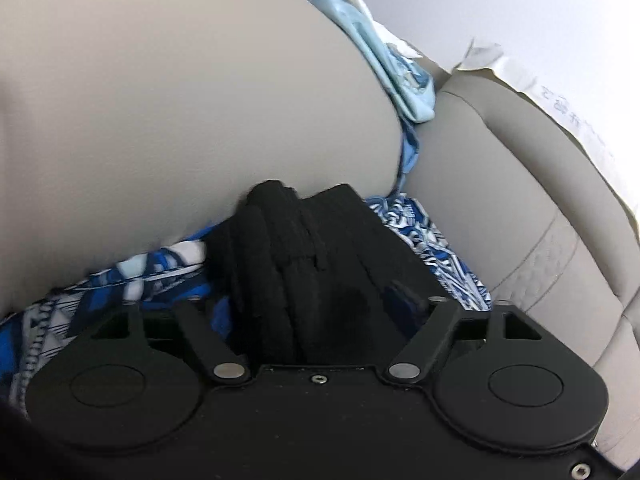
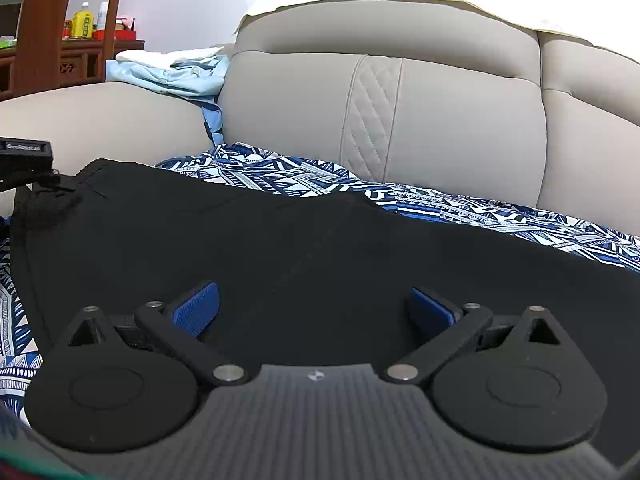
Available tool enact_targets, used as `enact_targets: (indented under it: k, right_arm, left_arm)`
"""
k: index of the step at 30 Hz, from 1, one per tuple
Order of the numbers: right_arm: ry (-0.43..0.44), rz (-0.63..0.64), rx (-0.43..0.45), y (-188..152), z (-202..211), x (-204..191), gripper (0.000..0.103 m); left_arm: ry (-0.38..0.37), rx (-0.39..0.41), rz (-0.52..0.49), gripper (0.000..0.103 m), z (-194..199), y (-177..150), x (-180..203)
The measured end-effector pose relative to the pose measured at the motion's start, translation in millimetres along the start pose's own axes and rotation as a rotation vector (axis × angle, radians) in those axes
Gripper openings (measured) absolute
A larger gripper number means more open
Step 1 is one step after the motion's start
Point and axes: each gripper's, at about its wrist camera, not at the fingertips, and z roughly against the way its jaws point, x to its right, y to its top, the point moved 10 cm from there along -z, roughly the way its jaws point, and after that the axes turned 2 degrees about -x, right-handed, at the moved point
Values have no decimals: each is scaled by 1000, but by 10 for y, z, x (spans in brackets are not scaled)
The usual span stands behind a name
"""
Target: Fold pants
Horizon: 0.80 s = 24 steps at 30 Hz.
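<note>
Home living room: beige sofa mid-frame, wooden cabinet with bottles upper left.

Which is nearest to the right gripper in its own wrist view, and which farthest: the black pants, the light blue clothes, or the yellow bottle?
1. Black pants, directly under the open right gripper.
2. Light blue clothes, on the sofa arm, upper left.
3. Yellow bottle, on the wooden shelf, far left.
</note>
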Motion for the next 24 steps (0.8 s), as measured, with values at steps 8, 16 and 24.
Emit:
enact_targets:
  k: [8, 16, 24]
  right_arm:
    - [51, 27, -118, 29, -7, -3, 103]
    - [156, -103, -74, 244, 517, 622, 103]
    - [348, -506, -72, 182, 652, 1857, 91]
  left_arm:
    - [73, 5, 86, 16, -24, -29, -29]
    - [-25, 115, -113, 13, 327, 119, 702]
    - [-329, 115, -395, 13, 731, -401, 2438]
